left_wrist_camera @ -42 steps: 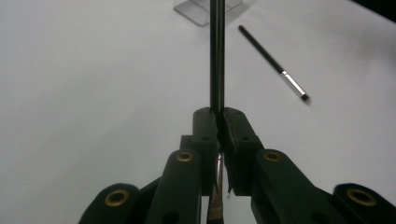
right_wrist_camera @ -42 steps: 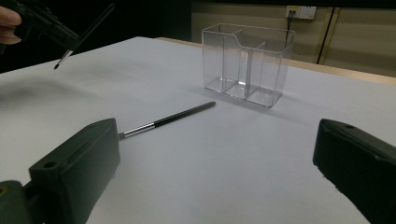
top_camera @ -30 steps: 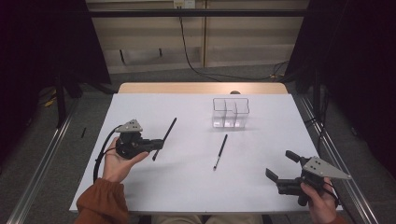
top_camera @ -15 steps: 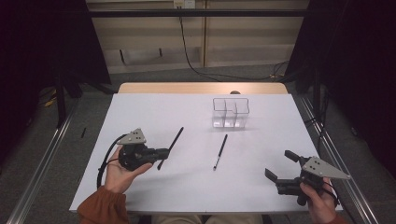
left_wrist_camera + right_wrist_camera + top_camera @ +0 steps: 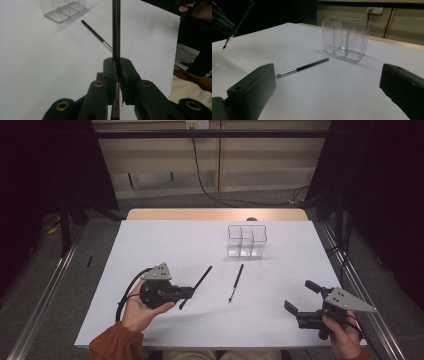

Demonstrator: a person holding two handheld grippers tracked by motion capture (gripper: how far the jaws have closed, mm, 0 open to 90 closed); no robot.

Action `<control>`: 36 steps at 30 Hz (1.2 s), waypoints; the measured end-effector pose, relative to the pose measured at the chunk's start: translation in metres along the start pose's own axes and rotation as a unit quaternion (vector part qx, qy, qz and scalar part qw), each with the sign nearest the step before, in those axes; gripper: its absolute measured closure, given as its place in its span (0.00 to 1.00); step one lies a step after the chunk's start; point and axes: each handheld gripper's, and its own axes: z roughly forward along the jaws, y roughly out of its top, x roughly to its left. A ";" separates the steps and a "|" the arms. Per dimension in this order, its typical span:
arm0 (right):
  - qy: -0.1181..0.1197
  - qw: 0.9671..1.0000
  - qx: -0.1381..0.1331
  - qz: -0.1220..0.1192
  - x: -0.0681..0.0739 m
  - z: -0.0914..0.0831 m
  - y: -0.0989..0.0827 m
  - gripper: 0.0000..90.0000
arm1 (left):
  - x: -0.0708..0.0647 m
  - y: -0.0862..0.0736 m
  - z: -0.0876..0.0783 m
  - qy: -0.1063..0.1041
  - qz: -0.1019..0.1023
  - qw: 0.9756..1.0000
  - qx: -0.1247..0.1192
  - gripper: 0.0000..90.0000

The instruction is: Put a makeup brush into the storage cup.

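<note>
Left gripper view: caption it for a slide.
Left gripper shut on a thin black brush, above a second brush and clear organizer.

Left gripper (image 5: pixel 186 293) carried its brush (image 5: pixel 196 287) rightward, nearer.

Second brush (image 5: pixel 236 282), clear divided organizer (image 5: pixel 247 240), white table (image 5: pixel 150 245)

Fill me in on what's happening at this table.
A person holds a pair of tongs in each hand. The left tongs are shut on a thin black brush, held above the white table. A second brush lies flat on the table, short of the clear divided organizer, which looks empty. The right tongs are open, holding nothing, near the table's right front corner.
</note>
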 end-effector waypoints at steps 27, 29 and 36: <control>0.081 0.996 0.010 -0.025 0.023 0.020 0.017 0.00 | -0.031 0.015 0.029 -0.062 0.046 0.996 0.046 0.93; 0.090 0.995 0.012 -0.028 0.024 0.023 0.019 0.00 | -0.032 0.016 0.030 -0.065 0.048 0.995 0.051 0.93; 0.120 0.992 0.018 -0.016 0.033 0.035 0.021 0.00 | -0.042 0.018 0.032 -0.072 0.065 0.993 0.069 0.93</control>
